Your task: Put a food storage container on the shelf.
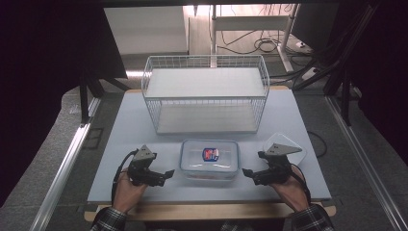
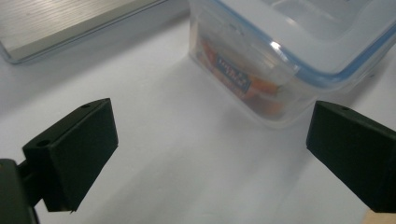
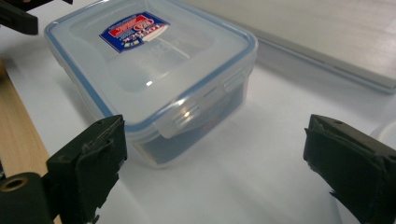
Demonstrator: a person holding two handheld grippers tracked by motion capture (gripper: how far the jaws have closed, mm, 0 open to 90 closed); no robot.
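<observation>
The clear lidded container (image 1: 210, 159) is set on the counter (image 1: 125, 144) near the middle of its near edge, lid closed, a blue and red label on top and orange contents seen through its wall. The left hand-held gripper (image 1: 167, 174) is held just off the container's left side, its jaws spread wide with nothing between them. The right hand-held gripper (image 1: 246, 172) is held just off the right side, likewise wide and empty. A white wire basket (image 1: 206, 94) is placed behind the container, toward the far edge. A clear lid (image 1: 288, 142) lies by the right edge
</observation>
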